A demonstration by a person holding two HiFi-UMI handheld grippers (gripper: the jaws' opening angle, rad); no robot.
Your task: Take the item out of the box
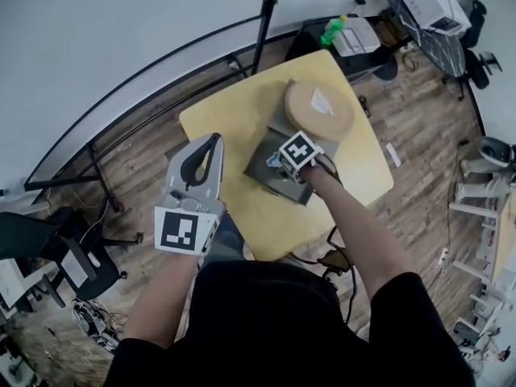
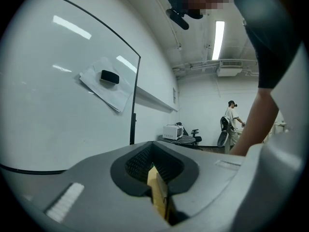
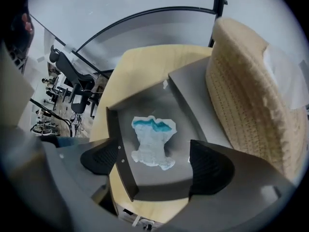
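An open grey box (image 1: pixel 266 172) stands on the yellow table (image 1: pixel 234 119). On its floor lies the item, a crumpled white and teal cloth-like piece (image 3: pixel 152 141). My right gripper (image 3: pixel 154 161) hovers just over the box with its jaws open, one to each side of the item and neither touching it. Its left pad (image 3: pixel 101 156) sits by the box's left wall (image 3: pixel 116 144). In the head view the right gripper (image 1: pixel 284 166) reaches into the box from the near side. My left gripper (image 1: pixel 214 141) is held off the table's left edge, shut and empty, and in its own view the left gripper (image 2: pixel 153 166) points at a white wall.
A round tan woven piece (image 1: pixel 318 110) with a white slip on it rests over the box's far end, close on the right of my right gripper. Behind the table are a black stand pole (image 1: pixel 266 14), a green bottle (image 1: pixel 332 29) and chairs. A person (image 2: pixel 231 122) stands far off.
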